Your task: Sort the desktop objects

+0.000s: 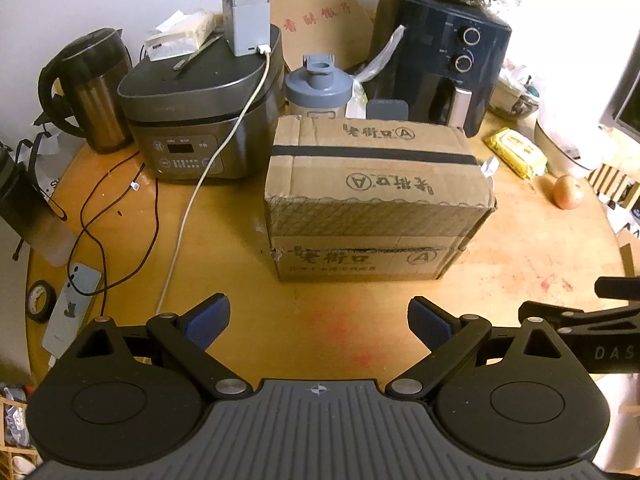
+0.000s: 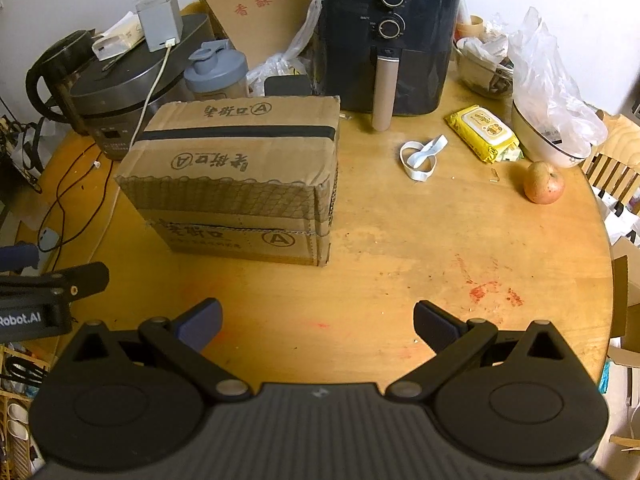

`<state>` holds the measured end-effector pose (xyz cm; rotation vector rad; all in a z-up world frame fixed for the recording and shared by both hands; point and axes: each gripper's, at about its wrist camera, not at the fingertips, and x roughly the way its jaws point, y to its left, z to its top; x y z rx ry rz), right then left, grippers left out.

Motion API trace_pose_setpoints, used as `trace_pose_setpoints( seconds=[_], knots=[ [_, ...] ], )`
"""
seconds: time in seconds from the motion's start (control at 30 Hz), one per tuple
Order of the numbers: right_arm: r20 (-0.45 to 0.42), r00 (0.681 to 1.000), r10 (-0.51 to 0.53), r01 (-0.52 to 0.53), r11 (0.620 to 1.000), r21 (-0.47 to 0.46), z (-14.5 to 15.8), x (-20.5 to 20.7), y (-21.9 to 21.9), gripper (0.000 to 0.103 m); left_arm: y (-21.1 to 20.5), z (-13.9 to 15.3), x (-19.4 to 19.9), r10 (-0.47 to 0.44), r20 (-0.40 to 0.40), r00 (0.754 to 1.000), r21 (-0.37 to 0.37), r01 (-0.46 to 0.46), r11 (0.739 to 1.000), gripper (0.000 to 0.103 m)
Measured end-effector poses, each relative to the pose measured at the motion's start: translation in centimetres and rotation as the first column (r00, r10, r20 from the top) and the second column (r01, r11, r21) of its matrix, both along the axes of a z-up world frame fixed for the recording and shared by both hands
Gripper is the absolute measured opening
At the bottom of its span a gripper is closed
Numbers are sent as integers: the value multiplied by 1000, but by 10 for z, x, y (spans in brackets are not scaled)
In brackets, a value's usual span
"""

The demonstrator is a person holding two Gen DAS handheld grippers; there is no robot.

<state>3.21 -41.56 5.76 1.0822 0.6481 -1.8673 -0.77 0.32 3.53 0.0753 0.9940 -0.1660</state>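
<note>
A taped cardboard box (image 1: 376, 196) (image 2: 240, 180) stands in the middle of the round wooden table (image 1: 320, 320). My left gripper (image 1: 320, 316) hovers open just in front of the box, nothing between its fingers. My right gripper (image 2: 318, 322) is open too, over bare wood to the box's right front. Right of the box lie a white elastic band (image 2: 420, 156), a yellow wet-wipes pack (image 2: 484, 134) (image 1: 516, 152) and an apple (image 2: 543, 183) (image 1: 567, 192). A phone (image 1: 70, 312) and a tape roll (image 1: 40, 300) lie at the left edge.
Behind the box stand a rice cooker (image 1: 200, 112) with a grey charger (image 1: 246, 20) and white cable, a kettle (image 1: 92, 88), a shaker bottle (image 1: 316, 88) and a dark air fryer (image 2: 386, 36). A bowl under plastic bags (image 2: 552, 120) sits far right. A dark red cord (image 1: 104, 220) loops at left.
</note>
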Motion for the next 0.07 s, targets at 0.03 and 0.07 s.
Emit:
trace_pose_setpoints(
  seconds=[0.03, 0.07],
  knots=[
    [0, 1000, -1, 1, 1000, -1, 0, 0, 0, 103, 0, 1, -1, -4, 10, 1000, -4, 4, 1000, 98],
    [0, 1000, -1, 1, 1000, -2, 1, -1, 0, 103, 0, 1, -1, -8, 21, 1000, -8, 9, 1000, 99]
  ],
)
